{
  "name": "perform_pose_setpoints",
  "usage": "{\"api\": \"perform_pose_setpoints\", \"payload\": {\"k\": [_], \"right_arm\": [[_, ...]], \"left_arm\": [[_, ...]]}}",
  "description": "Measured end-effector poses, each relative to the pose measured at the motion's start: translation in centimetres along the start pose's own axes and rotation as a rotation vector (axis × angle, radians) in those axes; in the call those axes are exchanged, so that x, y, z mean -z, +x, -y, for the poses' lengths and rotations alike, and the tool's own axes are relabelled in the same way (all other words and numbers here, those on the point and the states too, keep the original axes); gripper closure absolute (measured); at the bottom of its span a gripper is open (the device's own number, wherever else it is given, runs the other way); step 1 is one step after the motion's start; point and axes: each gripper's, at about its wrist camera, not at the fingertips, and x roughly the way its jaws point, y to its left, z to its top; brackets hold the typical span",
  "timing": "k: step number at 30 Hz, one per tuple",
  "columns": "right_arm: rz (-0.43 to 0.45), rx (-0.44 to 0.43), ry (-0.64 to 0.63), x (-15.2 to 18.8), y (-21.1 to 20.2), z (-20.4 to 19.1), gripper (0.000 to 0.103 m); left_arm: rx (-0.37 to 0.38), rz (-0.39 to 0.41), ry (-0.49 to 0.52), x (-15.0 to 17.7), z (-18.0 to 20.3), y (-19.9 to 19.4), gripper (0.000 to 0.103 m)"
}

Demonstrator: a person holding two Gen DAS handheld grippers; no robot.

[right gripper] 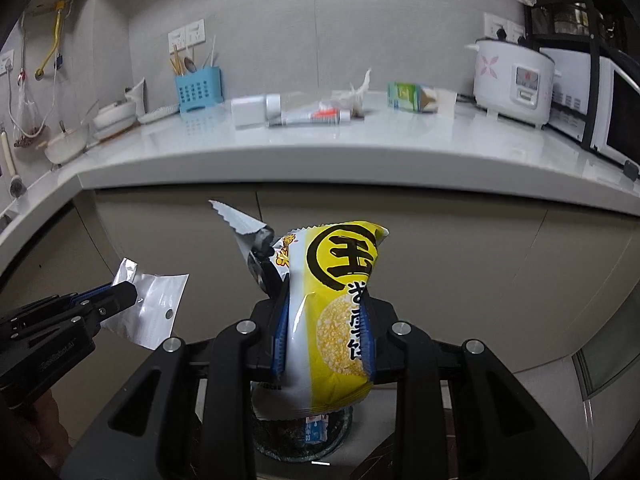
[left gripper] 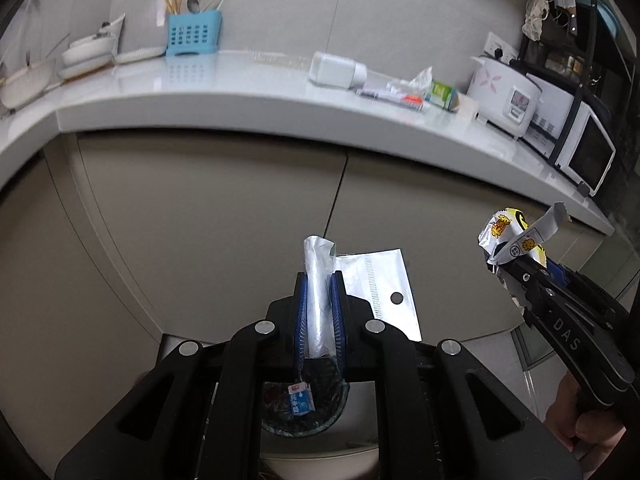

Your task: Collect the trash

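Left gripper (left gripper: 318, 300) fingers clamped nearly closed on a clear plastic packet (left gripper: 376, 292), folded part pinched, flat part sticking out to the right. Right gripper (right gripper: 326, 328) fingers a little apart, pressed on a yellow snack wrapper (right gripper: 340, 300), which bulges above and below the pads. Both sit lower centre of their frames, in front of the cabinet doors, with the trash bin (left gripper: 304, 416) showing at bottom centre under the fingers, a small blue carton (left gripper: 300, 400) already inside. More trash on the surface (right gripper: 280, 152) at mid frame: toothpaste tube (right gripper: 308, 118), green carton (right gripper: 412, 98), crumpled plastic (right gripper: 356, 98), white bottle (right gripper: 250, 110). Risks: both packets are light and floppy, so they may cling to the pads on release or drift past the rim onto the floor. The bin mouth looks narrow for two grippers at once; they could bump.
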Motion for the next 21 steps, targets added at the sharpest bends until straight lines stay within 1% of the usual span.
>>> {"api": "perform_pose_setpoints", "payload": {"k": [3,12,21], "right_arm": [[-0.021,0.013,-0.007,1.5,1.4,-0.3,0.076],[-0.126,0.003,0.004,6.5,6.2,-0.7,0.076],[-0.224,0.009,0.026,10.2,11.0,-0.3,0.076]], "left_arm": [[-0.010,-0.014,-0.010,1.1,-0.6,1.6,0.092],[-0.018,-0.055,-0.037,4.5,-2.3,5.9,0.092],[-0.030,-0.113,-0.047,7.0,-3.2,10.8,0.092]]}}
